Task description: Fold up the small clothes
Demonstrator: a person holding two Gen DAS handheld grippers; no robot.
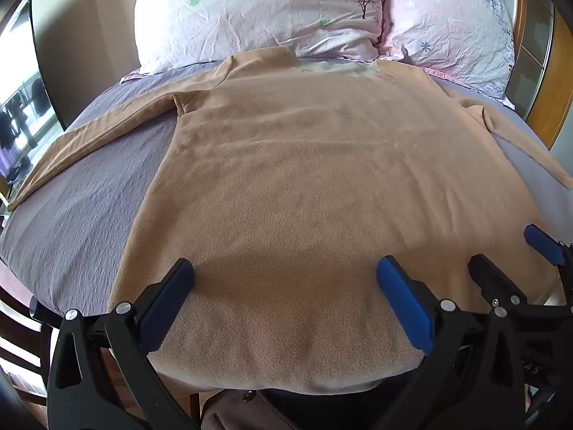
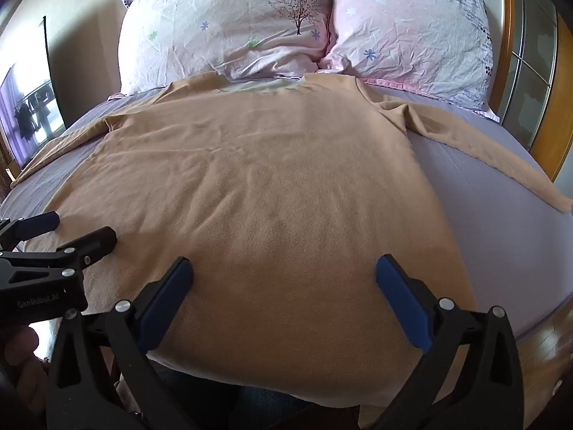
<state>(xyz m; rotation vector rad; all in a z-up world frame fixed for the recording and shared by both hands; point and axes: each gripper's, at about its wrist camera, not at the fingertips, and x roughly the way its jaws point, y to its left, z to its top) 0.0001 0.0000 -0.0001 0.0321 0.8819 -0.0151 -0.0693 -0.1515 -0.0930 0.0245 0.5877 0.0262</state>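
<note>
One tan long-sleeved top (image 1: 304,179) lies spread flat on the bed (image 1: 89,197), collar toward the pillows (image 1: 258,10) at the head edge, hem draped over the foot edge, and both sleeves extended toward the side edges. No fold is visible, so the task appears to be at its start. The next move probably calls for gripping the hem or a sleeve and carrying it across the body. The left hand-held gripper (image 1: 284,277) hovers above the hem with its jaws apart, holding nothing. The right hand-held gripper (image 2: 284,277) sits just beside it toward the bed's right edge, jaws likewise apart and empty.
</note>
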